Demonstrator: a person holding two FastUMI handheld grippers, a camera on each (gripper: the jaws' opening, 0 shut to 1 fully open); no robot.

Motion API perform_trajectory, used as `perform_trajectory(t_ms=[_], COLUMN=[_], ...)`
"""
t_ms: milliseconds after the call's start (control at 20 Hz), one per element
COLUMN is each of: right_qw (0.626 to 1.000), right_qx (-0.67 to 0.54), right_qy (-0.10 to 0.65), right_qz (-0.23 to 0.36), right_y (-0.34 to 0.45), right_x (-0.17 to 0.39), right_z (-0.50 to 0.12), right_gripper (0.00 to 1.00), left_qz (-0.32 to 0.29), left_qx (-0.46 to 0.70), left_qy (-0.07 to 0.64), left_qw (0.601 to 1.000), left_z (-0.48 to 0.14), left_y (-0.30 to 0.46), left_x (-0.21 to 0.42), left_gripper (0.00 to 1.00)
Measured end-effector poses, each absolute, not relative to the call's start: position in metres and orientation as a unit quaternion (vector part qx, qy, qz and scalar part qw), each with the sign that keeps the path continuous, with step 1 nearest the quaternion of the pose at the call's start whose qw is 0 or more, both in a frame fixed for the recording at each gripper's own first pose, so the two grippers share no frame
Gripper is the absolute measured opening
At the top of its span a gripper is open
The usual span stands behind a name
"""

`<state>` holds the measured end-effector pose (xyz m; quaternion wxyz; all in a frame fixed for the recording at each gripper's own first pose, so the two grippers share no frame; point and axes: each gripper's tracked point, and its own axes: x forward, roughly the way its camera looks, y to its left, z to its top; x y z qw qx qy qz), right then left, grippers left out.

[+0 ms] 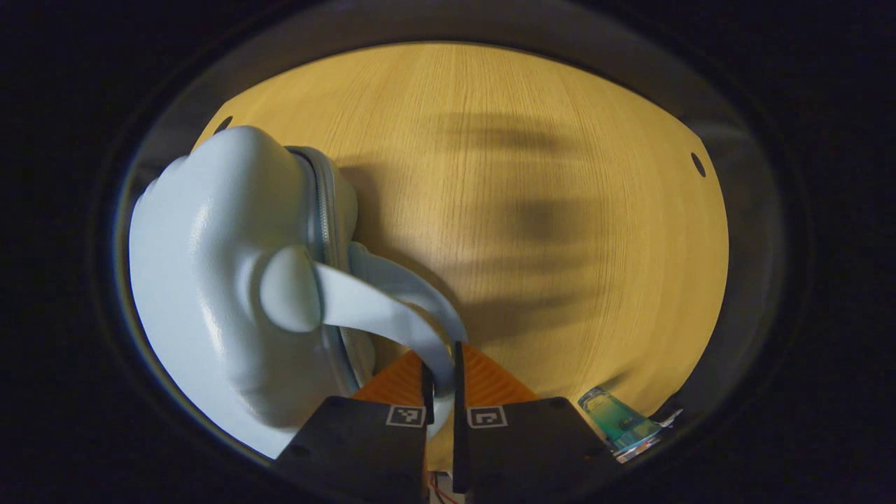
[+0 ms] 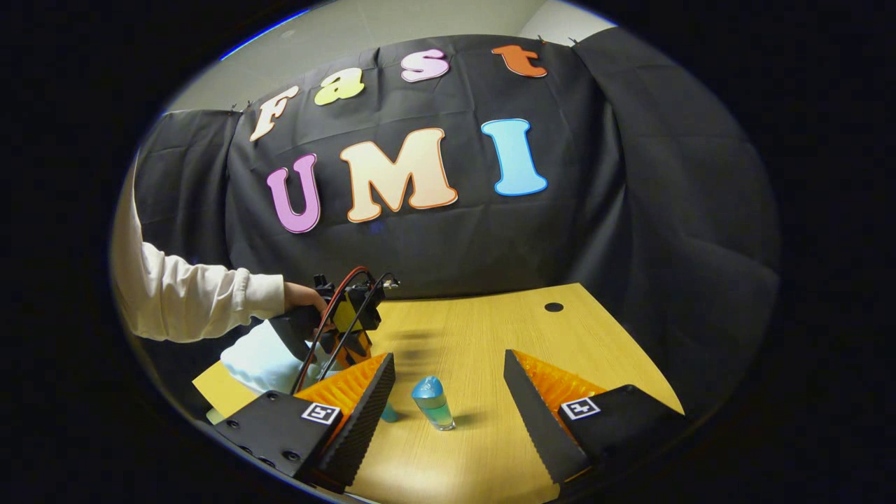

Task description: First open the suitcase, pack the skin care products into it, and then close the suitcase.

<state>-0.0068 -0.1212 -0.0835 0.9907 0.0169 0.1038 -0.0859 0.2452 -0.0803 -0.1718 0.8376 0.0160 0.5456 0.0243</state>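
Note:
A pale blue suitcase [image 1: 210,280] stands on its side at the left of the wooden table [image 1: 532,140], its zipper closed. My left gripper [image 1: 439,381] is shut on the suitcase's handle [image 1: 392,308], which arches from the case down between the fingers. A teal skin care bottle [image 1: 619,418] stands low at the right. In the right gripper view, the bottle [image 2: 432,402] stands upright on the table ahead of my right gripper [image 2: 448,360], which is open with nothing between its fingers. Farther left, a hand holds the left gripper [image 2: 350,346] over the suitcase [image 2: 259,364].
A second small teal item [image 2: 388,414] peeks out behind the right gripper's left finger. The table [image 2: 490,329] has a round cable hole [image 2: 554,306] near its far edge. A person's white sleeve [image 2: 189,297] reaches in from the left.

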Motion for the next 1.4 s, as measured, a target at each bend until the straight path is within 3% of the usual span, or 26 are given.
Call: perform_trajectory(t_ms=[250, 500, 800, 1100, 1400], right_qw=[0.991, 0.992, 0.994, 0.996, 0.996], right_qx=[0.017, 0.016, 0.007, -0.009, -0.007], right_qy=[0.104, 0.103, 0.094, 0.084, 0.083], right_qz=[-0.085, -0.077, -0.057, -0.04, -0.022], right_y=[-0.125, -0.123, -0.105, -0.079, -0.049], right_x=[-0.005, 0.001, 0.005, 0.002, -0.004], right_z=[-0.084, -0.084, -0.077, -0.071, -0.07], right_gripper=[0.98, 0.98, 0.98, 0.98, 0.98], left_qz=[0.004, -0.029, -0.059, -0.043, 0.021], left_qx=[0.015, 0.019, -0.003, -0.03, -0.03], left_qy=[0.542, 0.525, 0.482, 0.417, 0.35], left_qw=[0.84, 0.85, 0.874, 0.908, 0.936], left_z=[-0.161, -0.133, -0.056, 0.03, 0.101], left_y=[-0.085, -0.093, -0.085, -0.023, 0.091], left_x=[0.239, 0.225, 0.192, 0.158, 0.134], left_gripper=[0.01, 0.01, 0.01, 0.01, 0.01])
